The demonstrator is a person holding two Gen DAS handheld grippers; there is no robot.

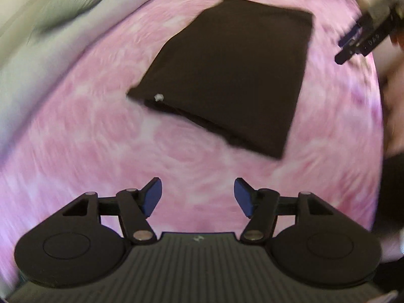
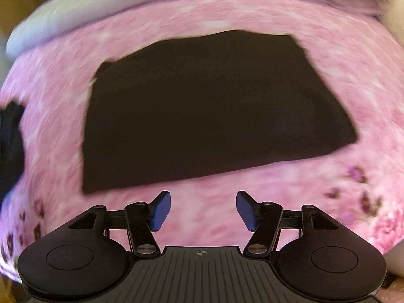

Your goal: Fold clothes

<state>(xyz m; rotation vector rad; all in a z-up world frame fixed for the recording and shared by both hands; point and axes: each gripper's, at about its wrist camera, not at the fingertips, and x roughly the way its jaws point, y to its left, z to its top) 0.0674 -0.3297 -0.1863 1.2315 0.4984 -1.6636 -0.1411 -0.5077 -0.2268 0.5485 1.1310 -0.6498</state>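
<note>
A dark brown garment [image 1: 227, 73] lies folded into a flat rectangle on the pink flowered bedspread [image 1: 75, 139]. It also shows in the right wrist view [image 2: 207, 111]. A small white speck [image 1: 158, 97] sits near its layered edge. My left gripper [image 1: 198, 195] is open and empty, held above the bedspread short of the garment. My right gripper [image 2: 203, 209] is open and empty, just short of the garment's near edge. The right gripper also shows at the upper right of the left wrist view [image 1: 353, 45], beside the garment's right edge.
A pale folded blanket [image 2: 176, 2] lies along the far side of the bed, also in the left wrist view [image 1: 38, 38]. A dark object [image 2: 10, 146] sits at the left edge. The person's arm [image 1: 394, 116] is at the right.
</note>
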